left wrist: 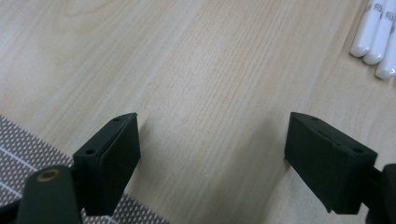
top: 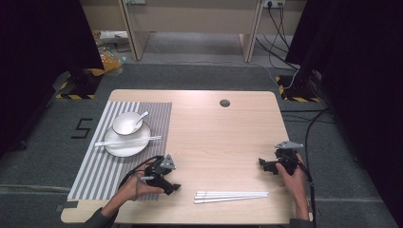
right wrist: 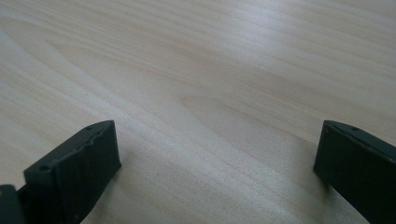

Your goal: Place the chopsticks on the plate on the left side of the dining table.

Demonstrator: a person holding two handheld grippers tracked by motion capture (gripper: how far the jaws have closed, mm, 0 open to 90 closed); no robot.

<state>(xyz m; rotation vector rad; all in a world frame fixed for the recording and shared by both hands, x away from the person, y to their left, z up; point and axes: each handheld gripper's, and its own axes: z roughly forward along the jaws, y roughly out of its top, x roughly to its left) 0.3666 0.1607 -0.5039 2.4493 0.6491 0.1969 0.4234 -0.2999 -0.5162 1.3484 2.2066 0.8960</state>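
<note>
A striped grey placemat [top: 95, 166] lies on the left of the wooden table [top: 223, 133]. On it stands a white plate [top: 119, 148] carrying a white bowl [top: 124, 124] with a spoon [top: 141, 116] in it, and a pair of white chopsticks [top: 127, 140] lies across the plate. More white chopsticks [top: 231, 196] lie near the front edge; their ends [left wrist: 377, 42] appear in the left gripper view. My left gripper [top: 172, 189] is open, low over bare wood by the mat's corner [left wrist: 28, 149]. My right gripper [top: 264, 166] is open over bare wood [right wrist: 210, 93] at the right.
A round cable hole [top: 225, 103] sits near the table's far edge. Dark curtains flank both sides, with stand bases [top: 76, 85] on the floor. Cables [top: 311, 128] run along the floor at the right. A wooden desk [top: 190, 23] stands behind.
</note>
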